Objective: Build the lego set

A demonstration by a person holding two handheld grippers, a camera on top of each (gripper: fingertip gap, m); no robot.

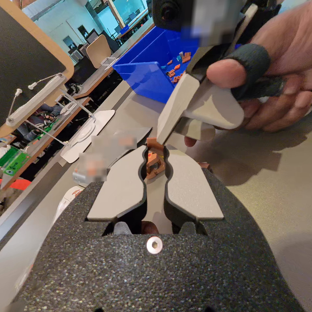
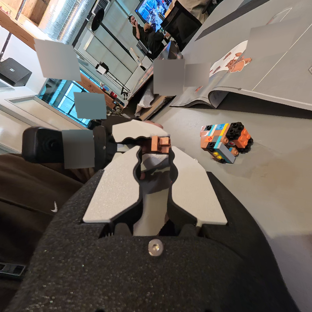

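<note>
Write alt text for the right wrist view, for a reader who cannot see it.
The right gripper and the left gripper, reaching in from the left, meet at a small brown lego piece above a grey table. A multicoloured block-shaped lego assembly lies on the table to the right, beyond it an open instruction booklet.

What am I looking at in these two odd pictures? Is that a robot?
No robot: a person holds a two-finger gripper in each hand, and each gripper carries a camera looking along its grey fingers.

The left gripper is shut on a small brown lego piece. The right gripper comes in from above, held by a hand, its tip at that piece.

In its own picture the right gripper meets the same brown piece.

On the grey table stand a colourful lego build, an open booklet and a blue bin of loose bricks.
</note>
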